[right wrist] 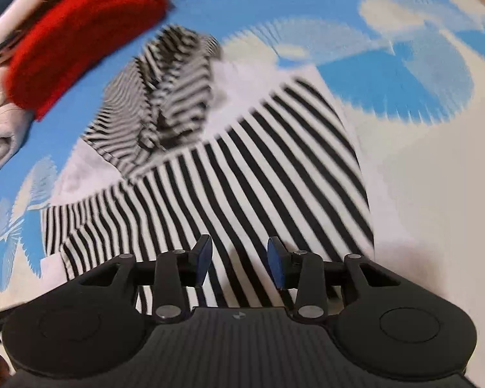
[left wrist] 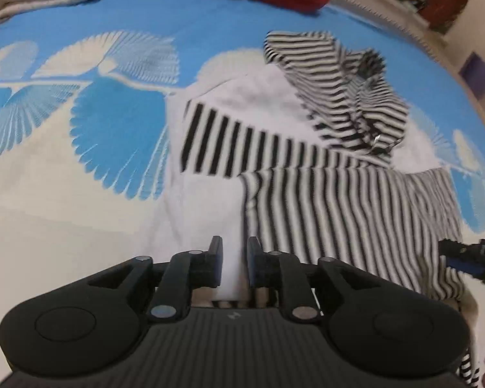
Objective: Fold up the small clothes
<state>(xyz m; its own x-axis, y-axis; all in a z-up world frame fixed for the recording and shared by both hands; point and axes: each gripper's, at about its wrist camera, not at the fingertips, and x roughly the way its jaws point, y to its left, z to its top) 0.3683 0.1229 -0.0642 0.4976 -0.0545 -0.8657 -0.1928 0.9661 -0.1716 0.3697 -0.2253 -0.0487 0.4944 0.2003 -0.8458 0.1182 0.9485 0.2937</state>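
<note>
The left hand-held gripper and the right hand-held gripper both hover with fingers apart over the near edge of the striped garment, which lies flat on the blue bedspread, so I think the next move is to pinch this edge and fold.

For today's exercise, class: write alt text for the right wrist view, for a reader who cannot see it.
A black-and-white striped garment lies spread on a blue-and-white patterned bedcover, its far end bunched up. The right hand-held gripper hovers open over its near edge. A red folded cloth sits at the far left.
</note>
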